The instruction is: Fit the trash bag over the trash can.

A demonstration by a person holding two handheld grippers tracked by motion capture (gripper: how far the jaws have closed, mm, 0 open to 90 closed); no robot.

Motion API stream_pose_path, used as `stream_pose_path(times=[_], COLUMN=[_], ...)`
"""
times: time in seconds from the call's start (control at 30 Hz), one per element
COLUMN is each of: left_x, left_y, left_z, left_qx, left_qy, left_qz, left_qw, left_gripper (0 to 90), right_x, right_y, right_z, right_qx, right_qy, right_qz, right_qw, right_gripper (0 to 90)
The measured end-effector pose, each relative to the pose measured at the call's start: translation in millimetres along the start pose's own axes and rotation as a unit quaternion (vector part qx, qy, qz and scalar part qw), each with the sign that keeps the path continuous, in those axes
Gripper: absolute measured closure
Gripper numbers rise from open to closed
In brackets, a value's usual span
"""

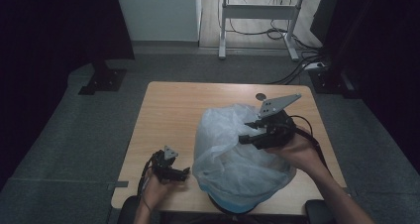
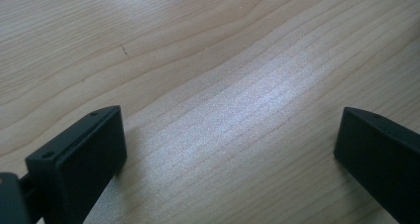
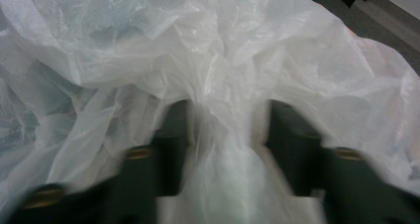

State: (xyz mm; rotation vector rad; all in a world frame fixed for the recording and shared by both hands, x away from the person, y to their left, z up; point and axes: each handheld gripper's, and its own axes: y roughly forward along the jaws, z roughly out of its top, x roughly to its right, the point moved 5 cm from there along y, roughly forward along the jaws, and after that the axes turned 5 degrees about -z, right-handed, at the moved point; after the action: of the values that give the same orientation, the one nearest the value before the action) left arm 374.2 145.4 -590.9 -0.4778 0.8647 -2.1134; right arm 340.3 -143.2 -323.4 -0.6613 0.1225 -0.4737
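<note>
A thin white plastic bag (image 1: 233, 157) billows over a blue-rimmed bin (image 1: 233, 207) at the table's near edge. My right gripper (image 1: 243, 139), held in a hand at the bag's right side, points left into the plastic. In the right gripper view its jaws stand apart with a gathered strand of the bag (image 3: 223, 60) hanging loosely between them; the right gripper (image 3: 228, 135) is open. My left gripper (image 1: 186, 173) rests low on the table left of the bag. It is open over bare wood (image 2: 230, 149), nothing between its fingers (image 2: 79, 159).
The light wooden table (image 1: 168, 110) has bare surface at its far and left parts. A small dark round mark (image 1: 261, 96) sits near the far edge. Beyond are grey carpet, a white desk frame (image 1: 257, 16) and cables (image 1: 297, 70).
</note>
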Motion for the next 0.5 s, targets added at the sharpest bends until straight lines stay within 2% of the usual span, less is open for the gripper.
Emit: stream_pose_path(times=[0.07,0.2,0.37,0.4,0.43,0.5], left_x=[0.0,0.0,0.0,0.0,0.0,0.0], left_y=[0.0,0.0,0.0,0.0,0.0,0.0], left_z=[0.0,0.0,0.0,0.0,0.0,0.0], left_qx=[0.000,0.000,0.000,0.000,0.000,0.000], left_qy=[0.000,0.000,0.000,0.000,0.000,0.000], left_qz=[0.000,0.000,0.000,0.000,0.000,0.000], left_qw=[1.0000,1.0000,1.0000,1.0000,1.0000,1.0000], left_gripper=[0.0,0.0,0.0,0.0,0.0,0.0], right_x=[2.9,5.1,-0.5,-2.5,-5.2,-6.9], right_y=[-3.2,-14.2,-30.5,-32.9,-34.3,-34.8], right_z=[-2.2,-2.3,12.0,17.4,21.4,24.3], right_qx=[-0.005,-0.001,0.013,0.019,0.023,0.026], right_qy=[0.001,0.010,0.003,0.002,-0.007,-0.011], right_qz=[-0.002,0.008,0.009,0.010,0.021,0.027], right_qw=[1.0000,0.9999,0.9999,0.9998,0.9995,0.9992], right_gripper=[29.7,17.7,16.0,21.6,26.9,27.5])
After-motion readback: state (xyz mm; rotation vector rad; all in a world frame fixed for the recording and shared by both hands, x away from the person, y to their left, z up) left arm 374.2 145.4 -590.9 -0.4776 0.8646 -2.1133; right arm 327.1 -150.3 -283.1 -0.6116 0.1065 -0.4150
